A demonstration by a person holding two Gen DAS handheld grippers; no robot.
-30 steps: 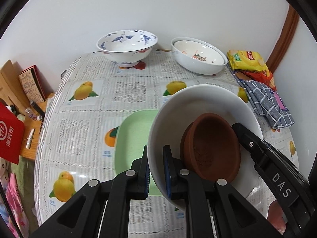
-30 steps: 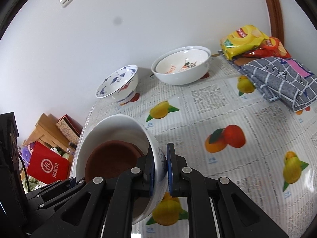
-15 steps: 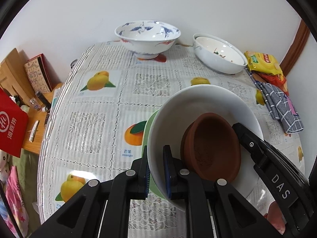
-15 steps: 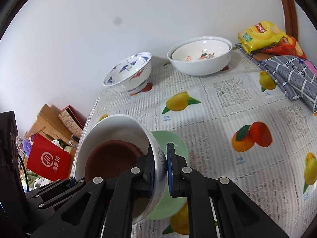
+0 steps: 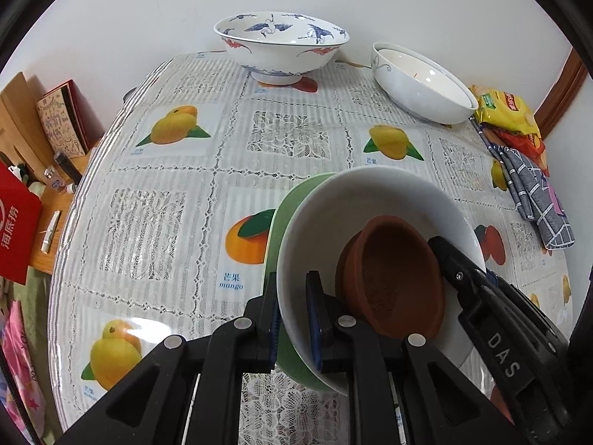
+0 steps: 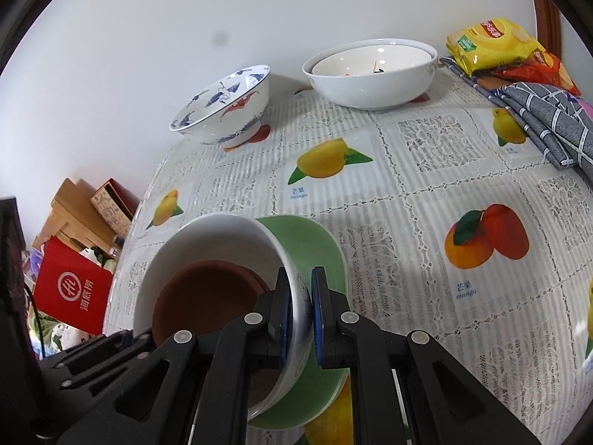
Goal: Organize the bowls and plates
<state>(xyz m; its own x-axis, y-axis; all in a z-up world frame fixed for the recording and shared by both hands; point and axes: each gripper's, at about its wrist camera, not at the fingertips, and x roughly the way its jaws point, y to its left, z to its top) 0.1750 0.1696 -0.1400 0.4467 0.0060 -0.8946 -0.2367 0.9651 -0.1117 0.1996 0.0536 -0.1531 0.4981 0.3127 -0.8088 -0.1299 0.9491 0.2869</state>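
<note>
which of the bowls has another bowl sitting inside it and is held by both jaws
The plain white bowl nearest the cameras: a brown bowl sits inside it, and each gripper's jaws clamp its rim. The blue-patterned bowl and the far white bowl stand untouched by the wall.

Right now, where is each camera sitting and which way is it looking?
Left wrist: on the left gripper, looking down over the table; its fingers pinch the white bowl, right gripper opposite.
Right wrist: on the right gripper, pinching the opposite rim.
Both show the brown bowl, green plate.
</note>
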